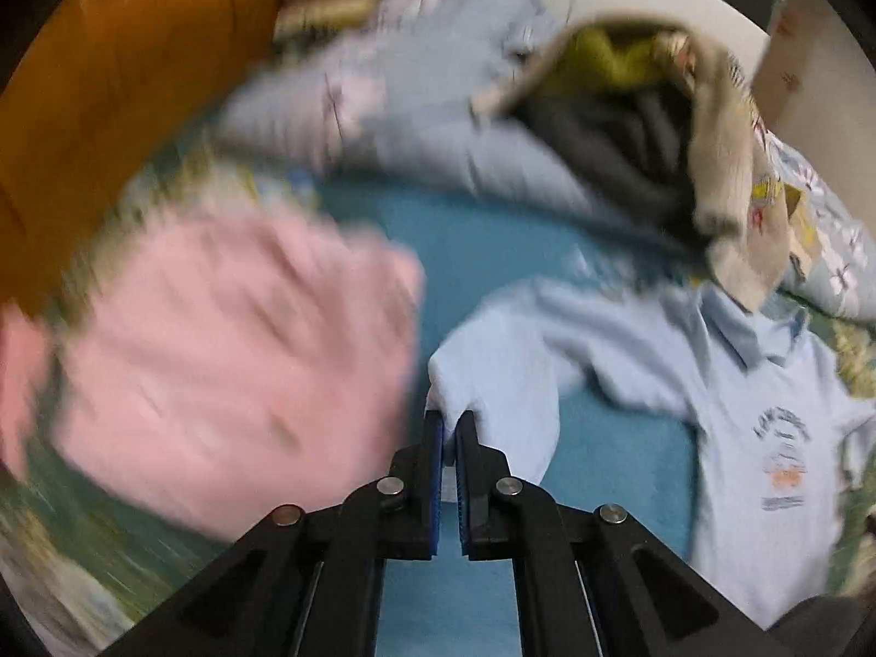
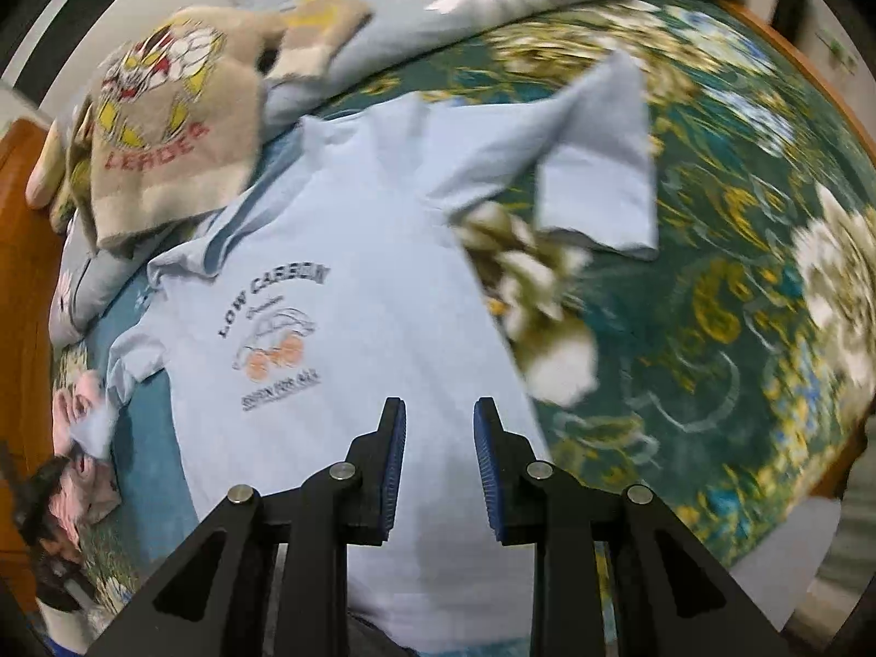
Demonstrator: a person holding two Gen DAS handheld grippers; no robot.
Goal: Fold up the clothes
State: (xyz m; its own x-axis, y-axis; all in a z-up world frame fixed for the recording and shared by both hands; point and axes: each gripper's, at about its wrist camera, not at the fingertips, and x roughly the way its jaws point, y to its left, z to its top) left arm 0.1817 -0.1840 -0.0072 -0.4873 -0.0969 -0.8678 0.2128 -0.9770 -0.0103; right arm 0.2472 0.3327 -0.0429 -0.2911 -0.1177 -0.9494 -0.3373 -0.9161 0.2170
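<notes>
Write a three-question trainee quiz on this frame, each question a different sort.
1. True or false: the left gripper is shut on the sleeve of the blue shirt.
2. The right gripper is: A) shut on the collar, B) open above the shirt's body, C) holding the pink garment.
3. Fill in: the words printed on the shirt's chest begin "LOW ____".

Key: 1 true; 2 B; 3 CARBON.
</notes>
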